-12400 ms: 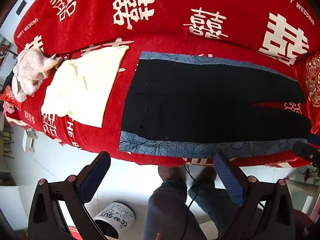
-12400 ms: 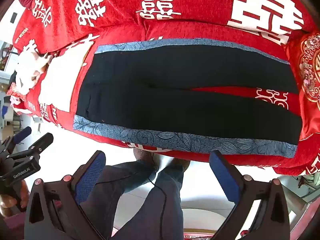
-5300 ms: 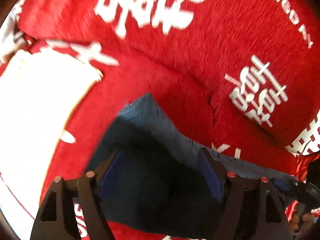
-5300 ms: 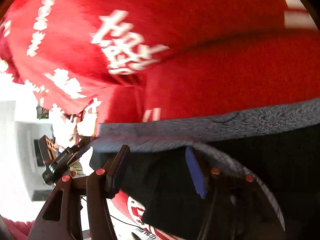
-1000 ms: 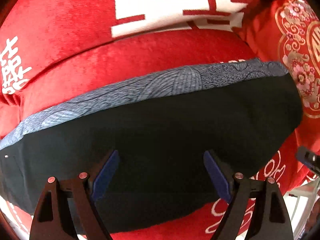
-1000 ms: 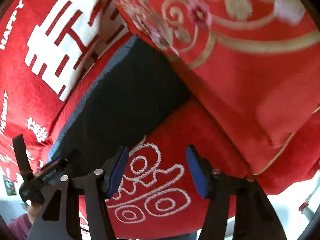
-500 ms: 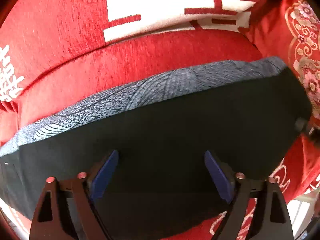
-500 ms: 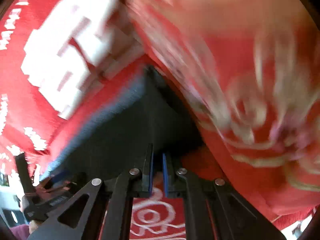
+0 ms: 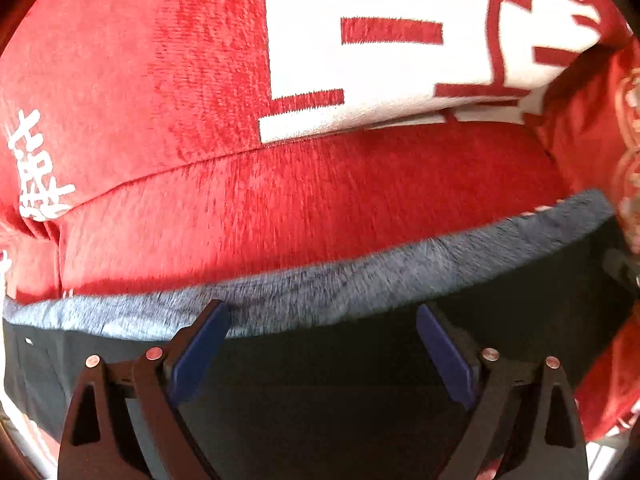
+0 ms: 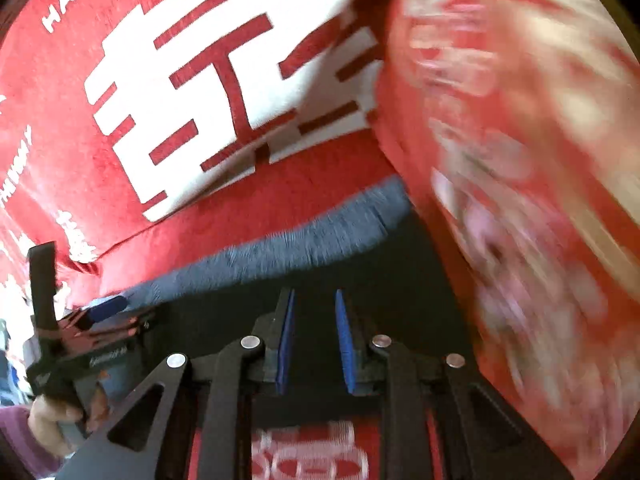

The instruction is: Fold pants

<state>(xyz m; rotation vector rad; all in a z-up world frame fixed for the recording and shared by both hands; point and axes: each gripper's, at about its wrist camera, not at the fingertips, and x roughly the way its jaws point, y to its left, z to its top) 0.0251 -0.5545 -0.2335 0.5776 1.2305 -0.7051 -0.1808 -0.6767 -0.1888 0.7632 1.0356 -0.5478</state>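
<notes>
Two tools over black pants (image 9: 320, 380) with a grey patterned side band (image 9: 360, 280), spread on a red sofa cover (image 9: 280, 208); leg end toward 3 o'clock beside an ornate red cushion (image 10: 520, 160). Left tool (image 9: 320, 340) wide open, gripping nothing, low over the fabric, pointing to 12 o'clock at the band. Right tool (image 10: 314, 340) narrowed to a slim gap with black cloth between the pads; actual grip impossible to confirm. Best handled, probably, by pinching both layers squarely, lifting evenly, carrying the leg end toward the waist without dragging.
</notes>
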